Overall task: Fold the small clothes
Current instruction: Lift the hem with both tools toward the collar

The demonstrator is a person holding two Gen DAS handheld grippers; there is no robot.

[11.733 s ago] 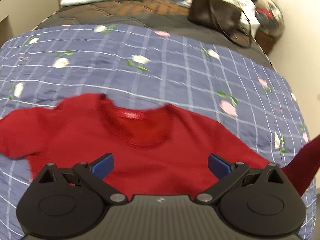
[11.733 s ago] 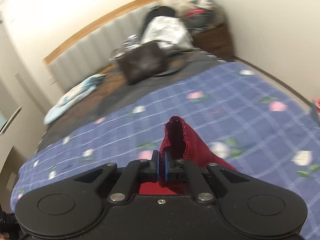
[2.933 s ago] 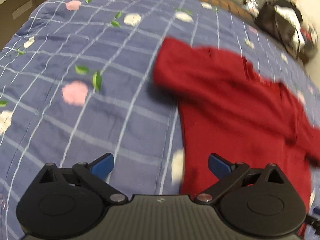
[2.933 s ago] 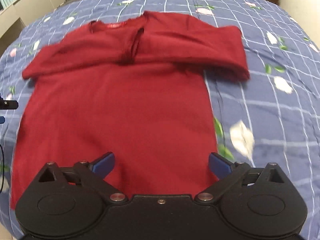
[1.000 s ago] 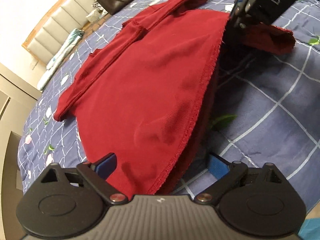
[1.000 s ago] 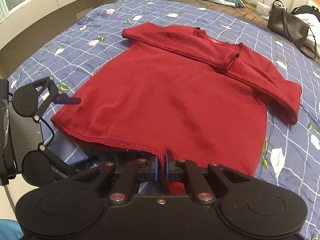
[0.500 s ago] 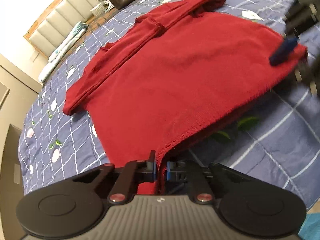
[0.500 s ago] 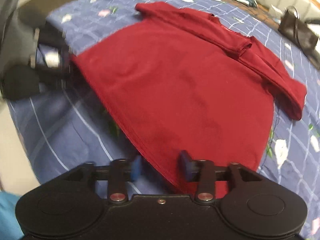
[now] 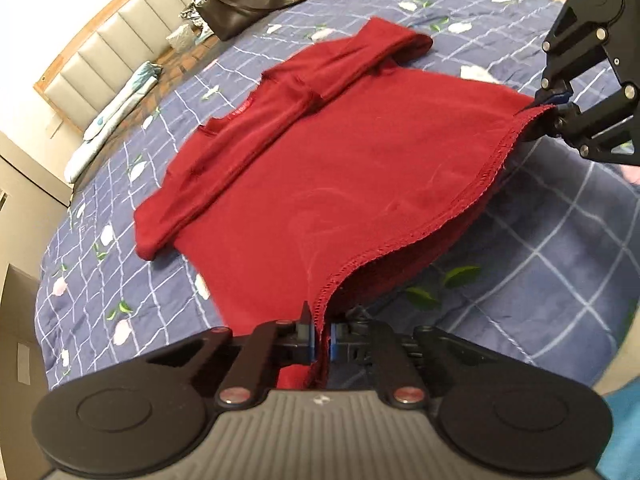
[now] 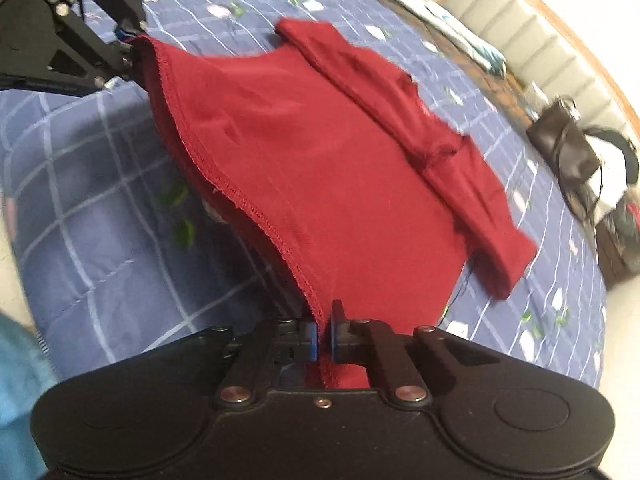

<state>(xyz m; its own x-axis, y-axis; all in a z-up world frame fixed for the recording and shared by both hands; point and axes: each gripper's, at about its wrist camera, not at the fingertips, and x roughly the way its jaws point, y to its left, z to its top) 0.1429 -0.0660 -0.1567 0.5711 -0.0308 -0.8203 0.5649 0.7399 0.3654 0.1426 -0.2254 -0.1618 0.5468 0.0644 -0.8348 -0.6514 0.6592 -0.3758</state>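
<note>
A dark red long-sleeved shirt (image 9: 320, 168) (image 10: 320, 168) lies on the bed with both sleeves folded across its chest. My left gripper (image 9: 320, 338) is shut on one bottom corner of the hem. My right gripper (image 10: 323, 338) is shut on the other bottom corner; in the left wrist view the right gripper (image 9: 554, 100) shows at the right edge, pinching that corner. In the right wrist view the left gripper (image 10: 126, 40) shows at the upper left. The hem (image 9: 432, 232) hangs lifted off the blanket between the two grippers.
The bed carries a blue checked blanket with flower prints (image 9: 560, 248) (image 10: 80, 220). A dark handbag (image 9: 240, 12) (image 10: 568, 148) and a folded light cloth (image 9: 116, 116) lie near the padded headboard (image 9: 104, 52). A turquoise patch (image 10: 16, 380) shows at the near edge.
My right gripper, open over the hem half a second ago, has shut on the hem corner. Both grippers have lifted the hem off the blanket.
</note>
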